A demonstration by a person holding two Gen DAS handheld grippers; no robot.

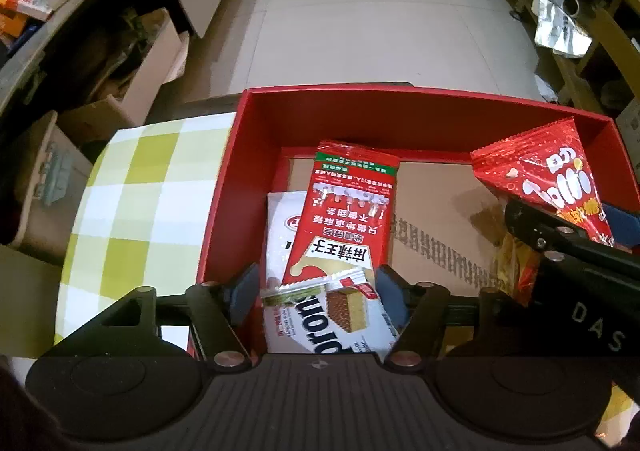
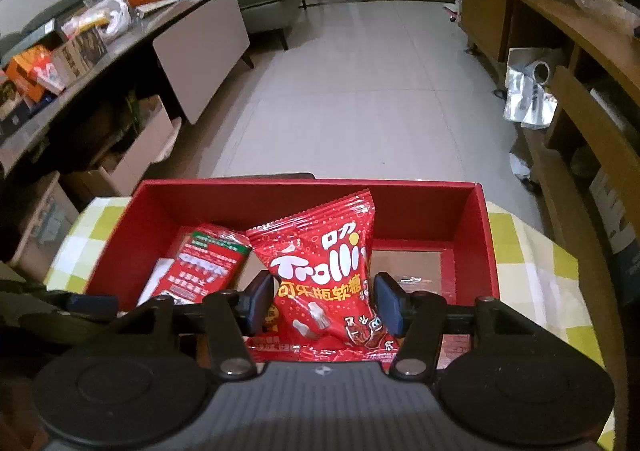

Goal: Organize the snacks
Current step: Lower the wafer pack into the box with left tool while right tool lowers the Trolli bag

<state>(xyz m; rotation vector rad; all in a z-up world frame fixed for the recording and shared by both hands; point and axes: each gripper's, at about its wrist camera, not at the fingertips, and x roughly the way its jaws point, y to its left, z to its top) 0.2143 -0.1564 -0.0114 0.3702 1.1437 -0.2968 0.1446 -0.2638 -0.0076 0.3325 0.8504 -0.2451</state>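
My right gripper [image 2: 325,301] has its jaws either side of the puffy red foil Trolli gummy bag [image 2: 320,275], standing upright at centre frame inside the red cardboard box [image 2: 280,195]; whether the pads still pinch it I cannot tell. The bag looks light, soft and slippery, so I would grip its lower body, not the crimped top. My left gripper [image 1: 316,293] stands released over the white wafer packet [image 1: 336,315] at lower centre, the pads clear of it, with the flat red-and-green spicy strip packet [image 1: 348,211] lying on top. The wafers are brittle, so a gentle hold across the width seems best.
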